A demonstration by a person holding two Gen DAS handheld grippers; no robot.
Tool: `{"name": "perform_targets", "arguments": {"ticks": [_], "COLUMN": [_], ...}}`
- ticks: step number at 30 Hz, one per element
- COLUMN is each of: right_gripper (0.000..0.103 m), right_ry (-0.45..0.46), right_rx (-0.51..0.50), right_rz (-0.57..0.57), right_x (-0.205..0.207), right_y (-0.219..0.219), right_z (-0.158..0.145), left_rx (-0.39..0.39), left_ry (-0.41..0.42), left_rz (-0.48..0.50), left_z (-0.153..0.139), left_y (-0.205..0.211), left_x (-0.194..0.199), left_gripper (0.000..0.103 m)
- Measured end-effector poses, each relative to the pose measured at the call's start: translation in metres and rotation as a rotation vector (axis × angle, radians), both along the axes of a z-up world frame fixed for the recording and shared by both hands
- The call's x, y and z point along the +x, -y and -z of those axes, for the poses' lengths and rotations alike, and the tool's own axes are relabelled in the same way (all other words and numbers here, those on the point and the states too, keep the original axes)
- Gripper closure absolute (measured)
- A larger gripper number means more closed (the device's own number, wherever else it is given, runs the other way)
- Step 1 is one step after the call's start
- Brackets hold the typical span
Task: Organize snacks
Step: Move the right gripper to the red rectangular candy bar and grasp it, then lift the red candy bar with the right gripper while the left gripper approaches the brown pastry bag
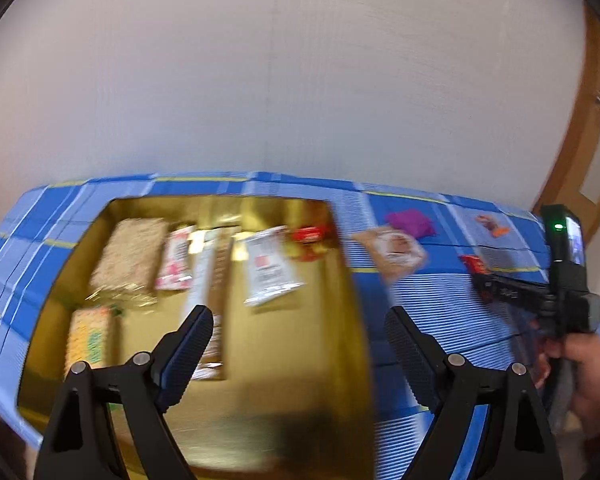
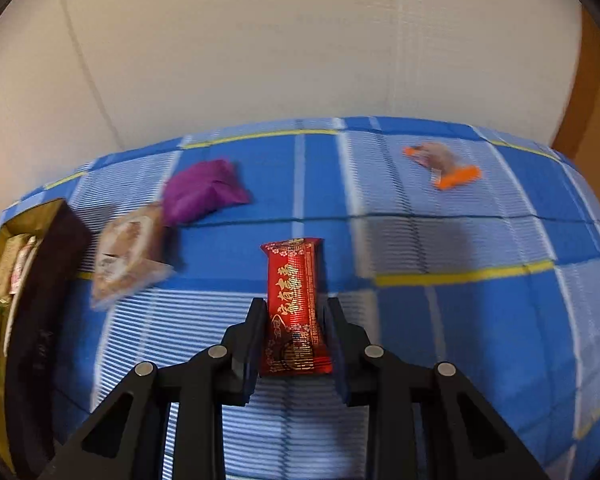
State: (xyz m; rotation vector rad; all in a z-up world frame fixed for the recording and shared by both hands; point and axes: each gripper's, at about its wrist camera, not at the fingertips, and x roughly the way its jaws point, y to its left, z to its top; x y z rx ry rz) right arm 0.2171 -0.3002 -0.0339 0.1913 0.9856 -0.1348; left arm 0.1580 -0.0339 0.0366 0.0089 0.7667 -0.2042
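My right gripper [image 2: 294, 312] is shut on a red snack packet [image 2: 294, 304] with gold print, held above the blue checked tablecloth [image 2: 440, 340]. The same packet [image 1: 474, 266] and the right gripper [image 1: 484, 276] show at the right of the left wrist view. My left gripper [image 1: 300, 328] is open and empty, over the right part of a gold box [image 1: 312, 360]. The box holds several snack packets, among them a white one [image 1: 270, 270] and a pale rice cake bar [image 1: 130, 254]. Loose on the cloth lie a brown packet [image 2: 126, 254], a purple packet [image 2: 204, 192] and an orange-ended candy [image 2: 442, 164].
The gold box [image 2: 4, 300] with its dark outer wall stands at the left edge of the right wrist view. A pale wall rises behind the table. A wooden door frame [image 1: 592, 120] stands at the far right. A hand [image 1: 588, 376] holds the right gripper.
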Motion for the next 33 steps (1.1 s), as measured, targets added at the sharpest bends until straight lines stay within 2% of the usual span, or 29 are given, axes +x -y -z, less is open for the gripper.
{"name": "perform_targets", "arguments": {"ticks": [3,6,10,17,21,28,33], "right_gripper": [0.073,0.073,0.073,0.073,0.073,0.073,0.073], "right_ry": [-0.009,-0.004,-0.013,-0.012,-0.011,-0.011,-0.005], "right_rx": [0.021,0.031,-0.035,-0.041,-0.006,0.020,0.051], "right_rz": [0.041,0.048,0.041,0.028,0.039,0.041,0.053], "right_x": [-0.007,-0.011,-0.013,-0.014,-0.016,-0.014,-0.014], "right_y": [0.011,0.017,0.015,0.017,0.022,0.023,0.027], "right_z": [-0.001,-0.001,0.000,0.001,0.000,0.000,0.000], "left_rx": [0.005,-0.009,-0.022,0.048,0.088,0.074,0.114], "left_ry": [-0.024,-0.100,-0.170,-0.267,-0.261,-0.288,-0.292], "left_rz": [0.053,0.075,0.051,-0.010,-0.028,-0.058,-0.074], "left_z": [-0.005,-0.003,0.005,0.033,0.042,0.056,0.065], "left_y": [0.033,0.064,0.095,0.120,0.129,0.132,0.135], "left_x": [0.011,0.030,0.056,0.092,0.105,0.121,0.128], "left_gripper": [0.014,0.012,0.012,0.014,0.014,0.014,0.017]}}
